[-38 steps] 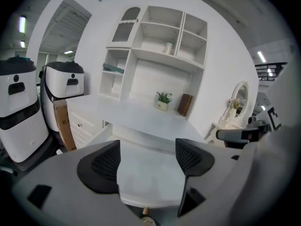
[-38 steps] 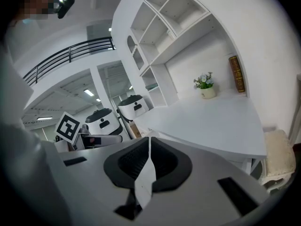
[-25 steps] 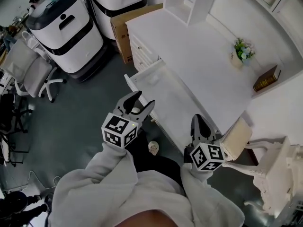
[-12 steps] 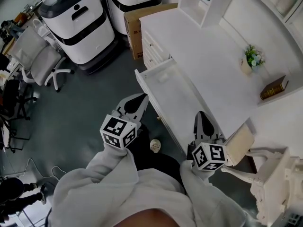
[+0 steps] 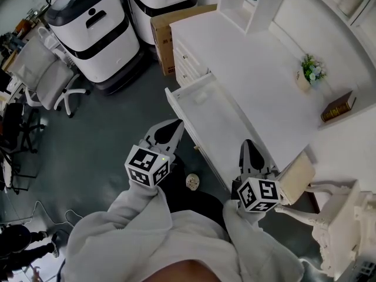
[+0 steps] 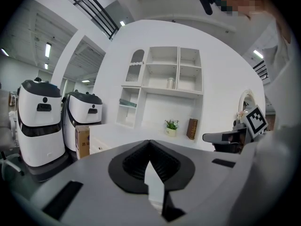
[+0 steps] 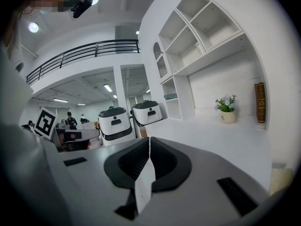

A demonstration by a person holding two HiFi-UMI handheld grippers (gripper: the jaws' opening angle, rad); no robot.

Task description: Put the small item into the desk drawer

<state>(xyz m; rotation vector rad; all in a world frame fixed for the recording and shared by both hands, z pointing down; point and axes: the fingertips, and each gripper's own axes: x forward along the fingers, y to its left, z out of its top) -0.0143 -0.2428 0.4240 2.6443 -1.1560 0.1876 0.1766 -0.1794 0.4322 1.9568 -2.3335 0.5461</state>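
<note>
left tongs (image 5: 177,124): jaws fully together, nothing between them. Tip aims at the drawer's left end and hangs just off its front edge, over the floor.
drawer (image 5: 220,131): pulled well out of the surface, open side up. Long axis runs upper left to lower right in head view, parallel to the surface's front edge. Inside reads as bare white.
item: not made out in any view, and not in either tongs. A small pale thing would vanish against the white drawer, so can't say in or out. Heading and long axis unreadable.
blob (image 5: 191,183): small, pale, patterned and round, on the floor below the drawer front, between the two tongs. Item or shoe tip, can't tell.
right tongs (image 5: 250,147): jaws pressed together, empty. Tip at the drawer's right end; contact unclear.
surface (image 5: 247,57): mostly bare. Plant (image 5: 311,69) and book (image 5: 338,106) sit toward the right, well apart from the drawer.
progress: drawer open is done. My read is one of two cases. If the item is already inside, only shutting the drawer is left. If not, pick and place are both still to do. Frames don't settle it.
</note>
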